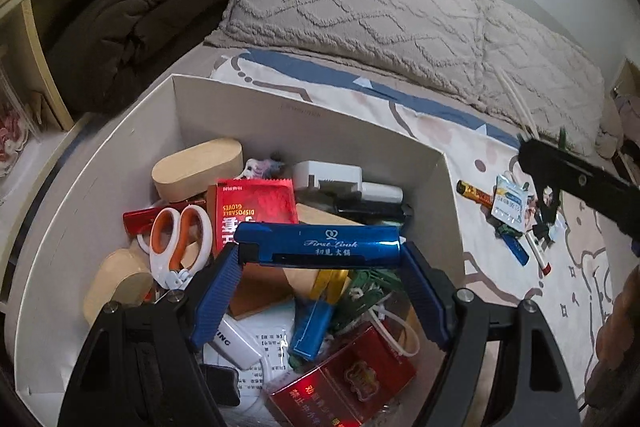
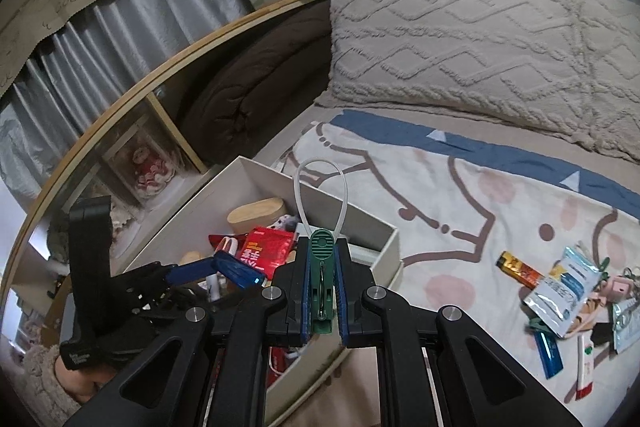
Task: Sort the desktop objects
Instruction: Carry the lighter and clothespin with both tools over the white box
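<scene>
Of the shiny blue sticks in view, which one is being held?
The long blue stick printed "First Look", gripped end to end over the white box; the others lie loose.

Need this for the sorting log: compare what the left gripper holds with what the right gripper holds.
The left gripper holds a blue metallic bar crosswise, gripped by its ends; the right gripper holds a green clip lengthwise, squeezed on its flat sides. The bar carries white lettering; the clip has a white cord loop. Both hang near the white box.

"First Look" on blue lighter [image 1: 318, 245]; upside-down "DISPOSABLE GLOVES" on red packet [image 1: 254, 213]
</scene>
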Tool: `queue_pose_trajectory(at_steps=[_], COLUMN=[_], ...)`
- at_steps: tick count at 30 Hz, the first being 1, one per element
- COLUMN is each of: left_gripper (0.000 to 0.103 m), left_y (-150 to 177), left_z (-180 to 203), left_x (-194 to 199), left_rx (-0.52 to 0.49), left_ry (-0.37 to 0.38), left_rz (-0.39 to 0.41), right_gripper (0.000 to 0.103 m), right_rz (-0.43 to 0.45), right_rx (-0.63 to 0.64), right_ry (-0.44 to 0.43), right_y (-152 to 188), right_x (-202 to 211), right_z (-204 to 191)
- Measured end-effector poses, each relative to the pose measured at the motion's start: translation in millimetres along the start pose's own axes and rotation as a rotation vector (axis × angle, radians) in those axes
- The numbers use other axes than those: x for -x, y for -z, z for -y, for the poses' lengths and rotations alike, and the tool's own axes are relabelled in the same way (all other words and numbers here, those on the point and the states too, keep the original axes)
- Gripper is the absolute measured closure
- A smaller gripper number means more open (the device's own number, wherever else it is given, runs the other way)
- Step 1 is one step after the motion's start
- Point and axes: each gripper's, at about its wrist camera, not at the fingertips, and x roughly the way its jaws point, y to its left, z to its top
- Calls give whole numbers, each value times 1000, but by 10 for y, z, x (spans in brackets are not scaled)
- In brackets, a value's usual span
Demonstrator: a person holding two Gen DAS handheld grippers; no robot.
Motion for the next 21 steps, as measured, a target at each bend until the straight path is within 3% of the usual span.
queue_pose_trajectory(at_steps=[13, 21], left_gripper=[24, 23], left_y=[74, 75], left_z=[-169, -187], left_x=[-125, -130], left_rx=[59, 64], left_ry=[56, 38], left_rz=[-103, -106], right_gripper=[92, 92], right_rz=[-96, -155], right_rx=[24, 24], right_ry=[-64, -78], right_y=[-61, -58], right_x=[-356, -536], right_z=[-214, -299])
